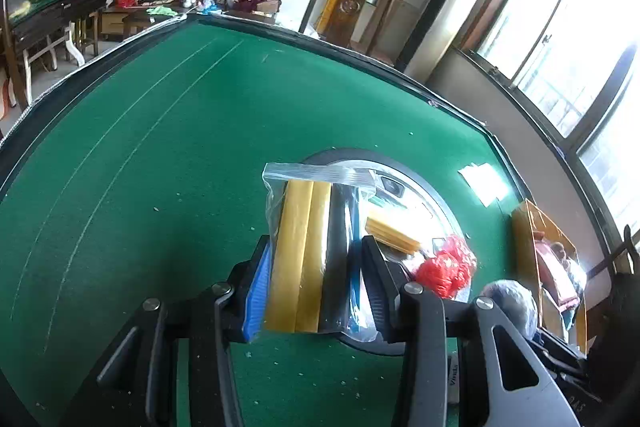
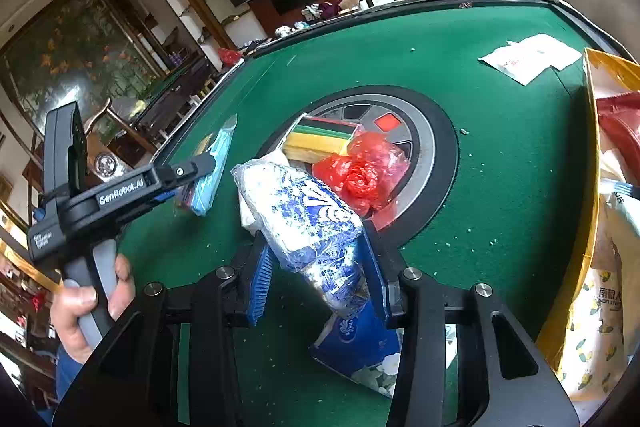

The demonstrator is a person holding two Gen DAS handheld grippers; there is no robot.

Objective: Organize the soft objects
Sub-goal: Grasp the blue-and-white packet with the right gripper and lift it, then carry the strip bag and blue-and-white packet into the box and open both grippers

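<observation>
Green felt is covering the square game table (image 1: 160, 147), its dark raised rim running along the far side, and the wide left stretch of the felt is lying open with only crumbs on it. At the middle a round control panel (image 2: 436, 147) is sitting flush in the felt.

Two grippers are showing. Left gripper (image 1: 316, 291) is clamping one clear zip bag of sponges (image 1: 312, 251) between its pads, the bag standing upright above the felt with its seal at the top. Right gripper (image 2: 320, 279) is squeezing one blue-and-white tissue pack (image 2: 304, 223) between its pads, the pack tilting up and left out of the jaws. A hand (image 2: 92, 303) is gripping the left gripper's grey handle.

On the round panel one stack of striped sponges (image 2: 320, 139) and one red plastic bag (image 2: 360, 175) are lying, touching. Below the right jaws one blue tissue packet (image 2: 360, 351) is resting on the felt. White paper (image 2: 528, 59) is lying near the far right corner, and an open yellow-edged bag (image 2: 592, 227) is crowding the right edge.
</observation>
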